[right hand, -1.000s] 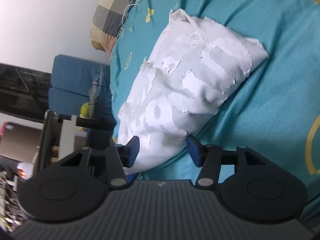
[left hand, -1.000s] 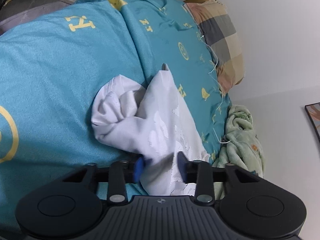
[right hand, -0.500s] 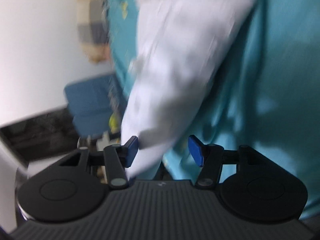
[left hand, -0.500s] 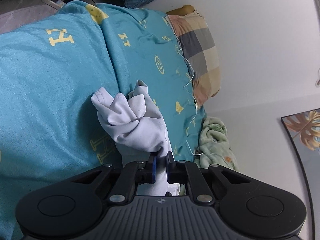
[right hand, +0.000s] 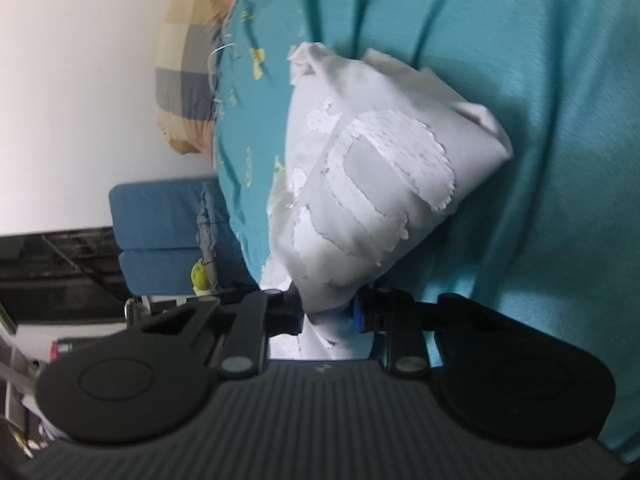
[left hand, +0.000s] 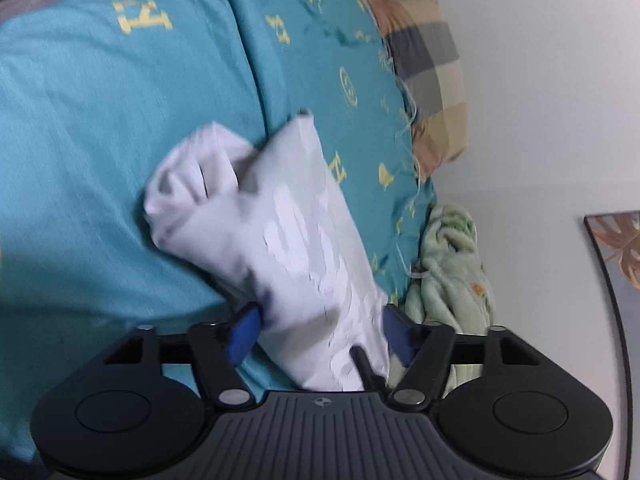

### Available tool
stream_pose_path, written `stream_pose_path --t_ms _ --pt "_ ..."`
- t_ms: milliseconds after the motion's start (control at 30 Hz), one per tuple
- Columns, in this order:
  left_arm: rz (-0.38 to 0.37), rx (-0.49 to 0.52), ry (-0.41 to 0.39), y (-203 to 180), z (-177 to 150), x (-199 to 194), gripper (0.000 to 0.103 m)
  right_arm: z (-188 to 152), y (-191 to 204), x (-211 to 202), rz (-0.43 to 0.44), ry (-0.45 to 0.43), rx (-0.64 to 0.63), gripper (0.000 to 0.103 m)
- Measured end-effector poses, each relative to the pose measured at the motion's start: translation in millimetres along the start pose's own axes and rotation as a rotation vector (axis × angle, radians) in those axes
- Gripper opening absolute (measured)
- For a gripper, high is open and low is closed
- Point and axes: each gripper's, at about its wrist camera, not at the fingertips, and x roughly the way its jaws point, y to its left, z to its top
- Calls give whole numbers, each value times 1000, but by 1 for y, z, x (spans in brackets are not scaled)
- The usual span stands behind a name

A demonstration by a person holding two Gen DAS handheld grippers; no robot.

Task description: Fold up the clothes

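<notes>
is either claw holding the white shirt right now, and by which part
The right claw is closing on the near bunched end of the white shirt. The left claw is opening around the shirt, not gripping it.

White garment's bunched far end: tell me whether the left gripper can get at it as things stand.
Probably yes: the left gripper is opening around the white garment's near end, and nothing lies over the bunched end ahead on the teal bedcover.
</notes>
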Motion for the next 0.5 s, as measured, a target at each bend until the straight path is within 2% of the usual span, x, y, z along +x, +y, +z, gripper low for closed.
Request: stream_pose_path --t_ms 167,300,367,433,500 --pt "12 -66 60 10 -2 32 81 1 1 -3 40 8 -2 23" --pt "5 -102 17 13 9 45 75 4 3 -2 76 26 9 23" --pt "-32 -139 -13 17 15 44 65 6 4 -3 80 36 4 23" --pt "-47 -153 -42 20 17 40 40 8 2 -6 80 39 12 23" --pt "-50 -138 -67 20 17 37 32 9 -3 -7 76 39 40 25"
